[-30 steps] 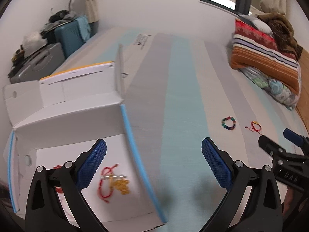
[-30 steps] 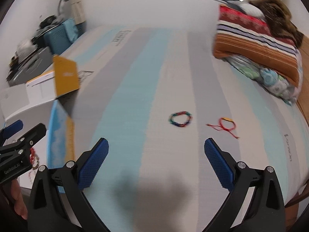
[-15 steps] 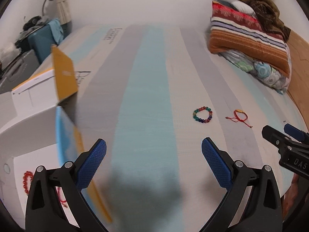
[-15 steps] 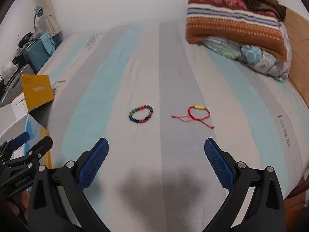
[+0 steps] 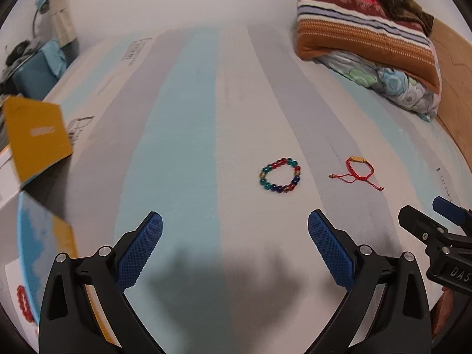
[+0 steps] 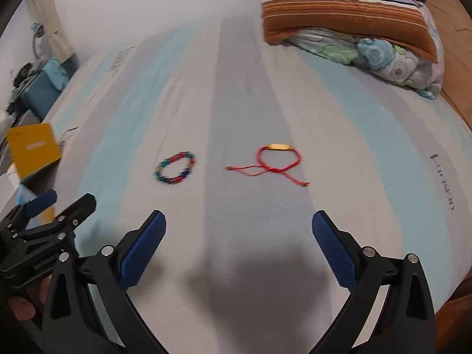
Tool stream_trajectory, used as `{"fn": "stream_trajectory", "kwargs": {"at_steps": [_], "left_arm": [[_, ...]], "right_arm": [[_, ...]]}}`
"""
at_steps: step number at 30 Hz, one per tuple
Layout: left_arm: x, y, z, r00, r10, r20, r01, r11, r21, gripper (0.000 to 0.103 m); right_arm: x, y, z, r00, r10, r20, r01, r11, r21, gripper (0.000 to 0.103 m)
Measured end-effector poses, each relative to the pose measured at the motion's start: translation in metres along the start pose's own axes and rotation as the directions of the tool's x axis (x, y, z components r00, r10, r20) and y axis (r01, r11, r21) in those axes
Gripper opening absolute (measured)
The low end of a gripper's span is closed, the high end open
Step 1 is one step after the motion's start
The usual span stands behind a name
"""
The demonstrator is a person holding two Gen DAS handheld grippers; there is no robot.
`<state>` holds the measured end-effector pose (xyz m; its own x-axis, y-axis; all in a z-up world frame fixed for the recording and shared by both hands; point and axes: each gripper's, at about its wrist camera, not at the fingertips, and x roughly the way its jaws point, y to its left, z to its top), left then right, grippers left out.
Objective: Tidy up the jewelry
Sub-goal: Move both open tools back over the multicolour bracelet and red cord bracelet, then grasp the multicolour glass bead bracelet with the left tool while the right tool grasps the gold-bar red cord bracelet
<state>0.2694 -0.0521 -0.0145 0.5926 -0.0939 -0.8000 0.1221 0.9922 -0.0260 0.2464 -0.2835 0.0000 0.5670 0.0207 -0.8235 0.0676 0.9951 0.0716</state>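
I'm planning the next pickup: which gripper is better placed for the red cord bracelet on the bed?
Right. The red cord bracelet lies nearly centred ahead of the open right gripper; for the left gripper it sits off to the right.

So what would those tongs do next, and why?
Probably the right tongs dip toward the red cord bracelet. Both pairs are open and empty, that bracelet lies straight ahead on the striped mattress, and the beaded bracelet sits before the left tongs.
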Motion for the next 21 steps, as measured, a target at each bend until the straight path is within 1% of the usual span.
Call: {"fn": "stream_trajectory", "kwargs": {"at_steps": [2,5,8,11,14,18,21], "left_arm": [[0.015,-0.006,0.006,1.0,-0.014,-0.01,0.014,1.0,0.006,0.097],[0.035,-0.01,0.012,1.0,-0.012,-0.028,0.012,1.0,0.003,0.097],[0.062,-0.012,0.021,0.998,0.025,-0.051,-0.024,1.0,0.019,0.097],[0.08,-0.013,0.028,0.998,0.033,-0.06,-0.032,0.999,0.027,0.097],[0.101,-0.013,0.037,0.997,0.019,-0.079,-0.017,1.0,0.026,0.097],[0.122,-0.014,0.045,0.996,0.031,-0.086,-0.028,0.999,0.042,0.097],[0.133,-0.01,0.047,0.994,0.033,-0.103,-0.03,0.999,0.028,0.097]], "right_arm": [[0.008,-0.007,0.003,1.0,-0.007,0.009,0.007,1.0,0.014,0.095],[0.026,-0.018,0.011,1.0,-0.009,0.006,0.009,1.0,0.027,0.095],[0.043,-0.028,0.018,1.0,-0.01,0.009,0.009,0.999,0.041,0.095],[0.063,-0.036,0.026,1.0,-0.003,-0.012,0.003,0.999,0.051,0.095],[0.082,-0.043,0.037,1.0,0.004,-0.027,-0.002,0.998,0.061,0.095],[0.103,-0.05,0.051,0.999,0.009,-0.045,-0.006,0.998,0.067,0.095],[0.119,-0.054,0.059,0.998,0.008,-0.064,-0.003,0.997,0.072,0.094]]}}
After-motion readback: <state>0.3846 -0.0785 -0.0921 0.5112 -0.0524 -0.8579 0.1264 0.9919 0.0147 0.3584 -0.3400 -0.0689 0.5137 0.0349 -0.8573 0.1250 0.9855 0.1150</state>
